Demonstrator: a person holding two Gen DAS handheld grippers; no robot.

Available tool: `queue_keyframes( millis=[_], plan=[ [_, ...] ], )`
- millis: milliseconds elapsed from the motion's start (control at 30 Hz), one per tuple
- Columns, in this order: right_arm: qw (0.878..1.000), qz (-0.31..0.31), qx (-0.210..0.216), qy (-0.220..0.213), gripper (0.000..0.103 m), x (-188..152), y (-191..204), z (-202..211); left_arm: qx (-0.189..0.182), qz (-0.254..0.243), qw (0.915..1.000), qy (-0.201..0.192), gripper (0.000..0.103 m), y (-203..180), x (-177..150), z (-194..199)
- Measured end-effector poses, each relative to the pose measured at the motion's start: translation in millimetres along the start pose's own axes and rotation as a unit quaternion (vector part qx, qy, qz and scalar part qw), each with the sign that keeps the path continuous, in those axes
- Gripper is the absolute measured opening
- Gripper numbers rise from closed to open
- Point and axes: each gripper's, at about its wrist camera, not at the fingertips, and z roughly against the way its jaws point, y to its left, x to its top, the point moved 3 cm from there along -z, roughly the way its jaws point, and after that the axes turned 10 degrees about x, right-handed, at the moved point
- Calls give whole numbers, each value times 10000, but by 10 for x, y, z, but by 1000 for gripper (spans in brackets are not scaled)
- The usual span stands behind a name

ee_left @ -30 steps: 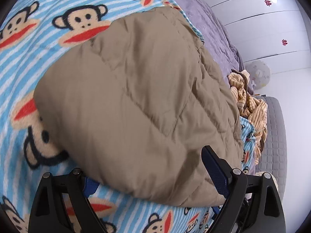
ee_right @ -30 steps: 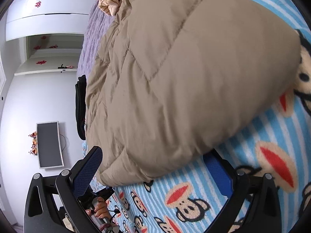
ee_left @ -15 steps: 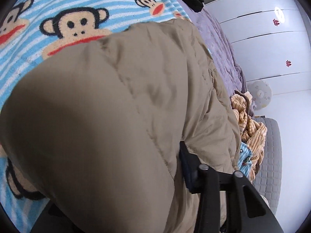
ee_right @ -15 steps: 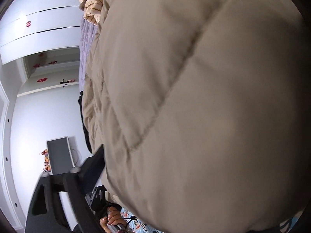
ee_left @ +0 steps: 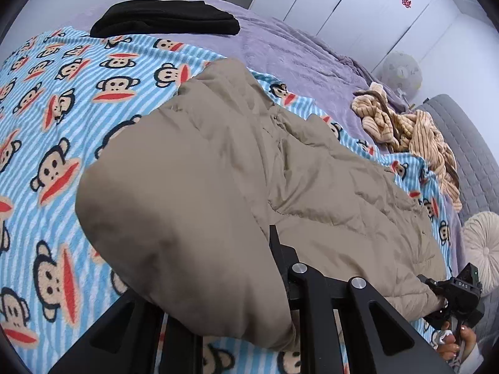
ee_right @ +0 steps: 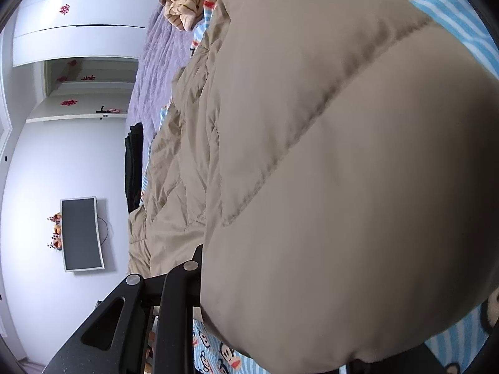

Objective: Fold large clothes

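A tan puffy jacket [ee_left: 237, 168] lies lengthwise on a blue striped monkey-print blanket [ee_left: 62, 99]. My left gripper [ee_left: 218, 268] is shut on the jacket's near edge, which bulges up over the fingers; only one black finger [ee_left: 277, 249] shows. In the right wrist view the raised jacket [ee_right: 327, 155] fills most of the frame. My right gripper [ee_right: 280, 280] is shut on it, with one finger [ee_right: 196, 258] showing and the other hidden by fabric. The left wrist view also catches the right gripper [ee_left: 430, 283] at the jacket's far corner, with a person's hand [ee_left: 452, 346] on it.
A folded black garment [ee_left: 165, 21] lies at the blanket's far end on a purple bedspread [ee_left: 296, 59]. A yellow striped plush garment [ee_left: 408, 131] is crumpled at the right. A grey quilted panel [ee_left: 471, 146] and round cushion [ee_left: 483, 249] border that side. White wardrobes and a monitor [ee_right: 81, 233] stand beyond.
Both grippers stood open around the jacket's near edge; they have shut on it and raised it, so the fabric now bulges over the fingers.
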Motion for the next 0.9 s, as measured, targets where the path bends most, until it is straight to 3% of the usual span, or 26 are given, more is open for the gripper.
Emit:
queue_keyframes(
  millis=[267,467,700,900],
  plan=[
    [9989,-205,-350,221,26,-683,-186,439,-145,-34,9978,645,20,340,-769,422],
    [9966,-309,-722,261,30,-795,-451,568,-317,-11,9916,1256,20,576,-1331,535],
    [9943,-368,-981,211,42,-789,-646,412,-264,134,9910,1302,20,868,-1331,755],
    [9920,-384,-1200,125,49,-908,-647,573,45,184,9927,1193,20,1056,-1301,958]
  ],
)
